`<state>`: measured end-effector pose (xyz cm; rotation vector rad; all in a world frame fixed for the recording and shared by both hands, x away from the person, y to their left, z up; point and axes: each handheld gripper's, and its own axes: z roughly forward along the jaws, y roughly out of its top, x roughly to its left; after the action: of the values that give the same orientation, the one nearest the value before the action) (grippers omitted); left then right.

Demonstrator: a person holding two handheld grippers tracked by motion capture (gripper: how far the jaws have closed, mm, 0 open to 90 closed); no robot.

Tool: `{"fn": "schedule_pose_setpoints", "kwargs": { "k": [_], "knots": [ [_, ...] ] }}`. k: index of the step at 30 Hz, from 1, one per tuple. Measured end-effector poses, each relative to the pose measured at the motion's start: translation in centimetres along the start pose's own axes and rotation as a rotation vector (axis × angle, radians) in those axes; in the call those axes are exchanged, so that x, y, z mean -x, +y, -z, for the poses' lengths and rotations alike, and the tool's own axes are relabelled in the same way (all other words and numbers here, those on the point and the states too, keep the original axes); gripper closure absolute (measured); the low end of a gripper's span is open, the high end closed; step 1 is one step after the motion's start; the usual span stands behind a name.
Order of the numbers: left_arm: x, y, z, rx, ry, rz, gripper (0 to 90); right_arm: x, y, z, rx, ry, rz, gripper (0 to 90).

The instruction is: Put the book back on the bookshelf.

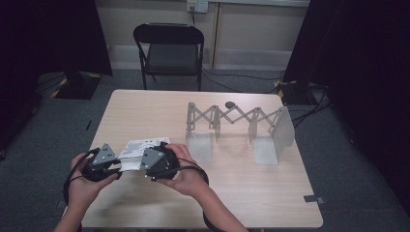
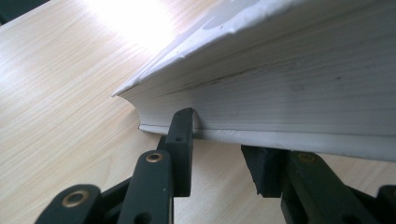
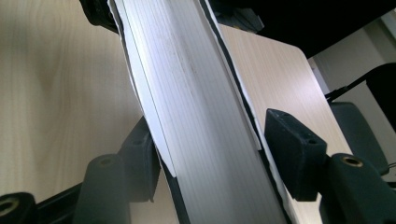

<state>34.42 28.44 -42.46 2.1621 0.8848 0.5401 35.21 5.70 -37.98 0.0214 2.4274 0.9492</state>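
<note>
A thick white-covered book (image 1: 141, 147) lies near the front left of the wooden table (image 1: 251, 193). Both hand-held grippers are at its near edge. My right gripper (image 1: 157, 164) straddles the book's thickness (image 3: 196, 121): one pad (image 3: 140, 161) presses one cover, the other pad (image 3: 294, 154) sits against the opposite cover. My left gripper (image 1: 104, 163) meets the book's page edge (image 2: 289, 79) from below. Its left fingertip (image 2: 183, 126) touches the pages, its right fingertip (image 2: 261, 165) is under the lower cover, and bare table shows between them.
A grey expanding rack (image 1: 237, 116) with a scissor lattice and translucent dividers stands at the table's middle right. A small dark object (image 1: 230, 104) lies behind it. A black folding chair (image 1: 169, 48) stands beyond the far edge. Cables run across the floor.
</note>
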Motion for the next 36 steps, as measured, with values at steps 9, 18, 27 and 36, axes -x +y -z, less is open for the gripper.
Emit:
{"fn": "schedule_pose_setpoints", "kwargs": {
  "k": [9, 18, 27, 36],
  "knots": [
    [0.3, 0.7, 1.0, 0.022, -0.043, 0.004, 68.0, 0.4, 1.2, 1.9, -0.03, 0.039, -0.049, 44.3],
    [-0.2, 0.8, 1.0, 0.071, -0.024, 0.028, 49.5, 1.1, 1.7, 2.1, -0.052, 0.049, -0.089, 44.9],
    [0.4, 1.3, 1.1, 0.09, -0.039, -0.013, 38.1, 1.9, 2.8, 3.1, -0.063, 0.103, -0.117, 48.9],
    [0.5, 1.4, 0.9, 0.106, -0.054, -0.002, 30.7, 3.6, 2.7, 4.0, -0.04, 0.156, -0.228, 52.0]
  ]
}}
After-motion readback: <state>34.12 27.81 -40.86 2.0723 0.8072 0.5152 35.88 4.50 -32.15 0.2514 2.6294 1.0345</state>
